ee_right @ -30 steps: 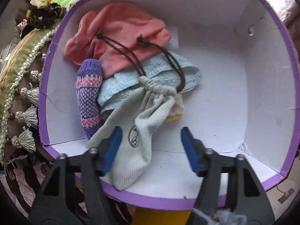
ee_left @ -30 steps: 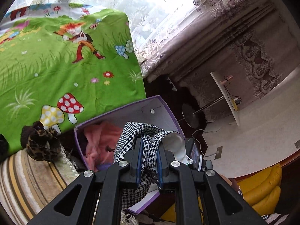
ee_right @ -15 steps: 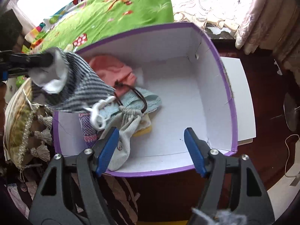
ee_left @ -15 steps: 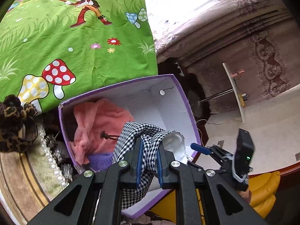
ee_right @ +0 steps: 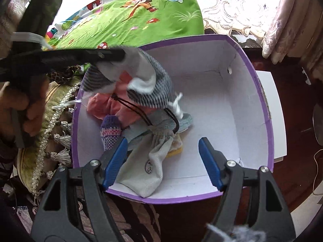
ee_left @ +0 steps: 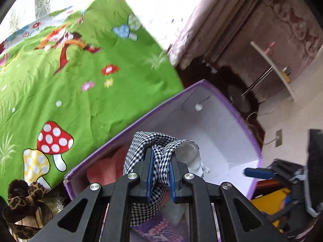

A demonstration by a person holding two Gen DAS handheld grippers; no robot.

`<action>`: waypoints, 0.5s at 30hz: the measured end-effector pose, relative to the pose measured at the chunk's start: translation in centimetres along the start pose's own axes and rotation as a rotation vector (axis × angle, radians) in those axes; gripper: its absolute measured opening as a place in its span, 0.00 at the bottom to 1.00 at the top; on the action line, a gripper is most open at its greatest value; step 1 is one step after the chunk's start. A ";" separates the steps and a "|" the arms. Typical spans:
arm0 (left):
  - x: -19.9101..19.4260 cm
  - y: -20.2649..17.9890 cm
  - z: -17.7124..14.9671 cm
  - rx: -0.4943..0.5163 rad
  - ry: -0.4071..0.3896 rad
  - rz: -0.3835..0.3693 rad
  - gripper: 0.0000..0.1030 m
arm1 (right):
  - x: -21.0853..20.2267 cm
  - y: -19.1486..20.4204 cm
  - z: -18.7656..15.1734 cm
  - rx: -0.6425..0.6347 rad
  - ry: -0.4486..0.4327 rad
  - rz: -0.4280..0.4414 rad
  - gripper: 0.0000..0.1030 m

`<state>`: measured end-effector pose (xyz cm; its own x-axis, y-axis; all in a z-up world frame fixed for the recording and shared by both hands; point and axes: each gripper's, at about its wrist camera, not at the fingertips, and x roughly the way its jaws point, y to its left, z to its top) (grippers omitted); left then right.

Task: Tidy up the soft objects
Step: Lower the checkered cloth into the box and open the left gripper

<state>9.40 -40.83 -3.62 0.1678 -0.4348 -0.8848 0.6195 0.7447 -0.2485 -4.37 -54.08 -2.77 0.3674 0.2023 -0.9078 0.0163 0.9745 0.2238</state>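
Checked pouch point(ee_left: 153, 161) lowered over box point(ee_left: 232, 109), white-lined

Below my fingers the dark wooden worktop point(ee_right: 282, 185) carries the purple box point(ee_right: 268, 125), which sits on its white lid point(ee_right: 278, 113).

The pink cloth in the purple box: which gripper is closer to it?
Left. The left gripper hangs right above the pink cloth, holding a checked pouch. The right gripper sits open at the purple box's near edge.

Both wrist views look steeply down, close, sharing the purple box point(ee_left: 238, 113) point(ee_right: 268, 109), perhaps bedside.
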 end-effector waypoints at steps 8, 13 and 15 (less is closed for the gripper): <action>0.8 2.4 0.0 -0.101 0.041 0.007 0.54 | 0.5 1.2 0.3 -0.019 0.006 0.011 0.73; -2.6 3.2 0.6 -0.144 -0.051 -0.050 0.58 | 0.6 2.0 0.4 -0.030 -0.004 0.024 0.73; -4.0 3.5 0.2 -0.163 -0.100 -0.060 0.58 | 0.5 2.4 0.6 -0.034 -0.016 0.019 0.73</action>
<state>11.08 -36.60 -0.87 0.2147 -0.5228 -0.8250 0.4997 0.7845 -0.3671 -3.59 -51.67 -2.43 0.3818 0.2195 -0.8978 -0.0223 0.9733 0.2284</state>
